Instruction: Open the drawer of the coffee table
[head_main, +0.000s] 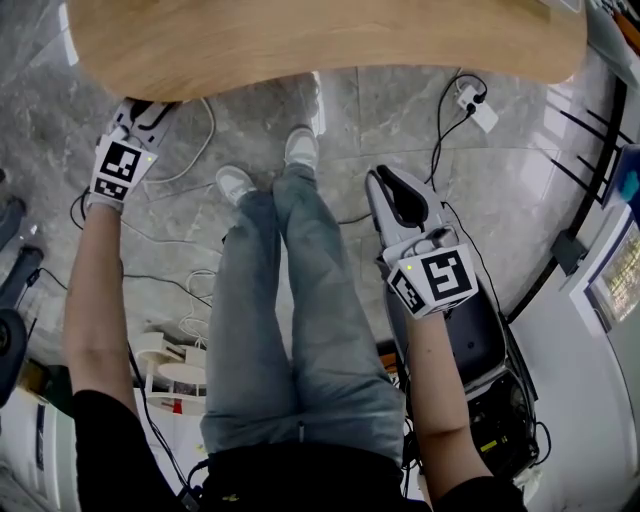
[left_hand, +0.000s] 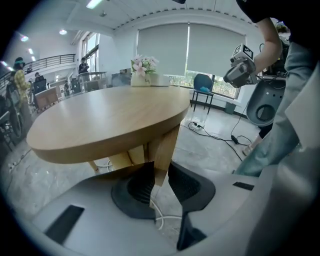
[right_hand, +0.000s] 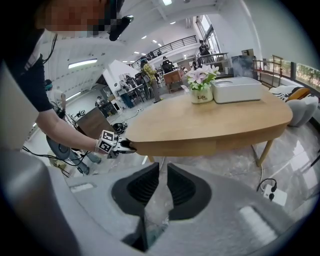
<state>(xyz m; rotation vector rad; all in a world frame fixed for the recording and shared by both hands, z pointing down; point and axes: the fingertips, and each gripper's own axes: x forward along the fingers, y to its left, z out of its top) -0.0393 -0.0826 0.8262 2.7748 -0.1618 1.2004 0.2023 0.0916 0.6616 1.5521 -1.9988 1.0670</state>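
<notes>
1. Coffee table (head_main: 330, 40): a rounded light-wood top. It sits at the top of the head view, in front of the person's shoes (head_main: 300, 148).
2. Drawer (right_hand: 173, 148): the right gripper view shows it as a panel in the table's rim with a seam at its right end. It's flush with the rim, so not open.
3. Left gripper (right_hand: 128, 145): tip is at the left end of that rim panel, touching or just short of it. In the head view the tip goes under the table edge and is hidden.
4. Left jaws: narrow gap. The left gripper view shows a wooden piece (left_hand: 161, 165) hanging below the top in that gap. Can't tell if the pads press on it or if it's just behind them.
5. Right gripper (head_main: 385, 188): held off to the person's right, well clear of the table and angled down at the floor.
6. Right jaws: narrow slit with only grey marble floor (right_hand: 159, 200) showing through. It holds nothing.
7. On the far end of the table there's a flower pot (right_hand: 201, 89) with a white box (right_hand: 236, 90) just beside it.
8. Floor clutter: a white power strip (head_main: 481, 113) and loose cables (head_main: 200, 150) near the table base.
</notes>
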